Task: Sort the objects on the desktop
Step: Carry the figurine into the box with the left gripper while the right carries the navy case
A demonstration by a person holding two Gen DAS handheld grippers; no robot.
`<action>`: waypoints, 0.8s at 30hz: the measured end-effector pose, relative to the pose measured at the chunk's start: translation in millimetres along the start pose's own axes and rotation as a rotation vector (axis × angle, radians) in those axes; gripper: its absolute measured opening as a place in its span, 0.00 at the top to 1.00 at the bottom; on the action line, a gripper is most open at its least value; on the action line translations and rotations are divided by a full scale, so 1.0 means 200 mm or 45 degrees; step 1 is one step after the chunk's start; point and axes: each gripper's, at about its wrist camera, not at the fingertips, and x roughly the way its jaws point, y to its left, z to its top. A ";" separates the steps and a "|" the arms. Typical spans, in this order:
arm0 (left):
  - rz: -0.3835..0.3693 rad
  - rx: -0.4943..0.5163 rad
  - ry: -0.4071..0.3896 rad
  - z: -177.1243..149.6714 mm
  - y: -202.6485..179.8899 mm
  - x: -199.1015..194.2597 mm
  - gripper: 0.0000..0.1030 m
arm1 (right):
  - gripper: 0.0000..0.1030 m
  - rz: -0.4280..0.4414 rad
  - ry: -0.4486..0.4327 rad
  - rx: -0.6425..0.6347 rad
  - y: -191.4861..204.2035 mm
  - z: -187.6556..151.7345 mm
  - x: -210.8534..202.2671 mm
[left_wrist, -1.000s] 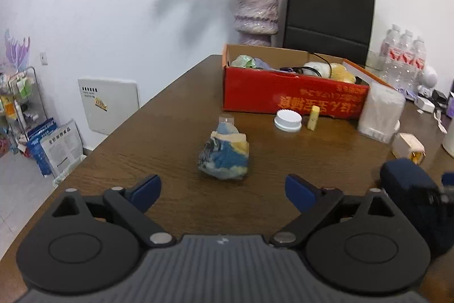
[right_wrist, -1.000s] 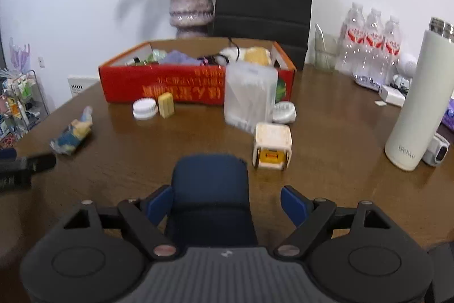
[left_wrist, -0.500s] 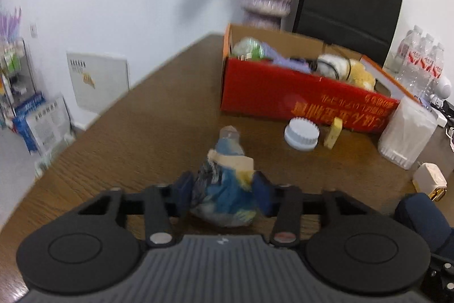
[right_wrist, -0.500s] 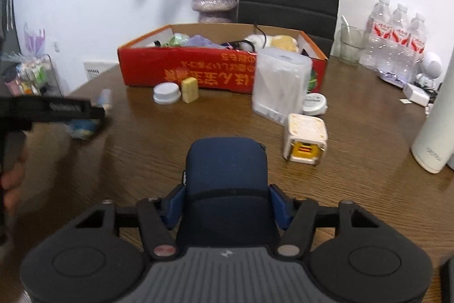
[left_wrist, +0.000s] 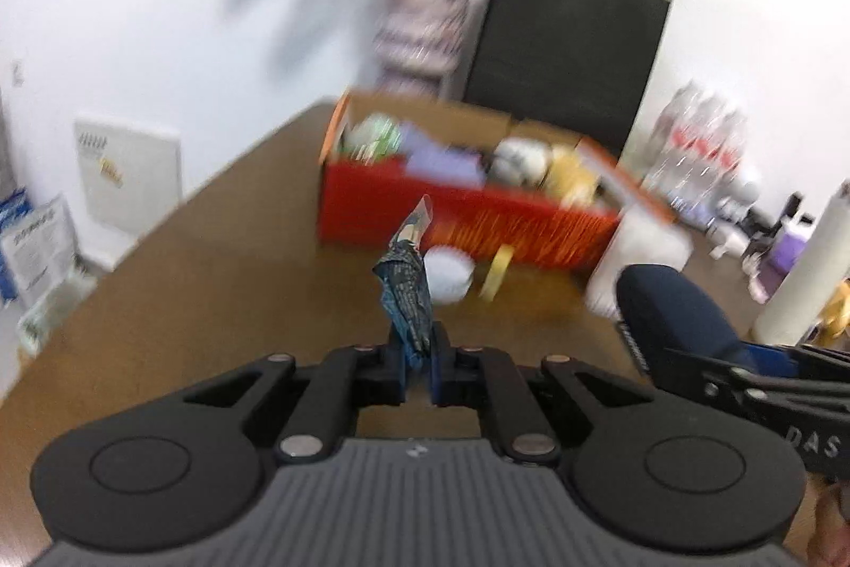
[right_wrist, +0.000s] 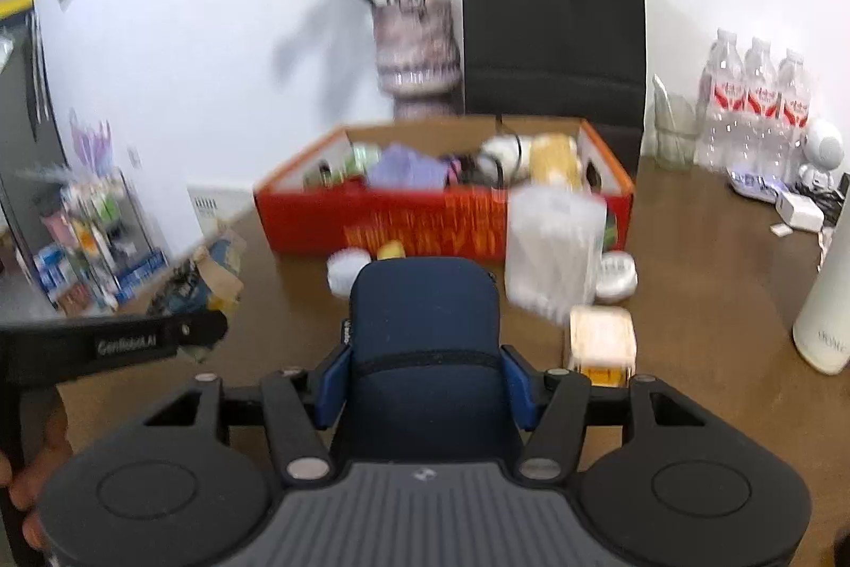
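Blue-padded fingers of the left gripper (left_wrist: 419, 362) are pinched tight on one crinkled blue snack packet (left_wrist: 406, 296), which stands up edge-on between them, lifted clear of the brown wooden bench (left_wrist: 212, 280). In the right wrist view the same packet (right_wrist: 204, 282) shows at the left, above the left gripper's black arm. The right gripper (right_wrist: 425, 386) is clamped on one navy zip pouch (right_wrist: 425, 317), its two fingers (right_wrist: 332, 381) pressed against the pouch's sides; the pouch (left_wrist: 669, 306) also shows at the right of the left wrist view.

One red cardboard box (right_wrist: 404, 221) sits farther back on the bench, open-topped and crowded with blurred items. Just in front of it lie two white round lids (right_wrist: 346, 267) (right_wrist: 616, 277) and one small yellow block (right_wrist: 390, 250). One clear plastic container (right_wrist: 552, 256) stands touching the box's front, and one small cream-and-yellow box (right_wrist: 603, 344) rests just beside it, nearer the camera. One white flask (right_wrist: 826, 317) stands at the right edge. Three water bottles (right_wrist: 757, 104) line the far right, near one vase of flowers (right_wrist: 414, 46) and one black paper bag (right_wrist: 552, 30) behind the red box.
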 end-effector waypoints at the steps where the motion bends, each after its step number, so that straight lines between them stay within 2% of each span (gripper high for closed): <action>1: -0.015 0.010 -0.023 0.04 -0.01 -0.01 0.92 | 0.44 0.008 -0.024 0.003 0.00 0.04 -0.01; 4: -0.065 0.025 -0.053 0.18 -0.05 0.03 0.92 | 0.44 0.019 -0.093 0.005 -0.02 0.17 -0.02; 7: -0.118 0.016 -0.098 0.38 -0.08 0.10 0.91 | 0.44 0.034 -0.140 -0.011 -0.04 0.37 0.03; 9: -0.187 -0.013 -0.069 0.53 -0.08 0.20 0.91 | 0.44 0.033 -0.147 -0.023 -0.06 0.54 0.10; 11: -0.189 -0.026 -0.016 0.68 -0.10 0.34 0.91 | 0.44 0.018 -0.134 -0.039 -0.06 0.69 0.19; 14: -0.132 0.001 0.089 0.84 -0.13 0.64 0.91 | 0.44 0.008 -0.017 -0.049 -0.07 0.92 0.45; 17: -0.081 -0.042 0.213 0.94 -0.12 0.93 0.91 | 0.44 -0.001 0.137 0.008 -0.14 1.07 0.76; 20: 0.002 -0.003 0.270 0.97 -0.10 1.16 0.89 | 0.44 -0.047 0.248 0.065 -0.19 1.15 1.02; 22: 0.032 -0.051 0.310 0.96 -0.04 1.27 0.77 | 0.44 -0.057 0.317 0.099 -0.23 1.16 1.18; 23: 0.047 -0.084 0.332 0.96 -0.01 1.30 0.61 | 0.44 -0.052 0.351 0.131 -0.25 1.15 1.24; 24: 0.053 -0.122 0.342 0.95 0.03 1.32 0.51 | 0.44 -0.045 0.383 0.156 -0.27 1.15 1.31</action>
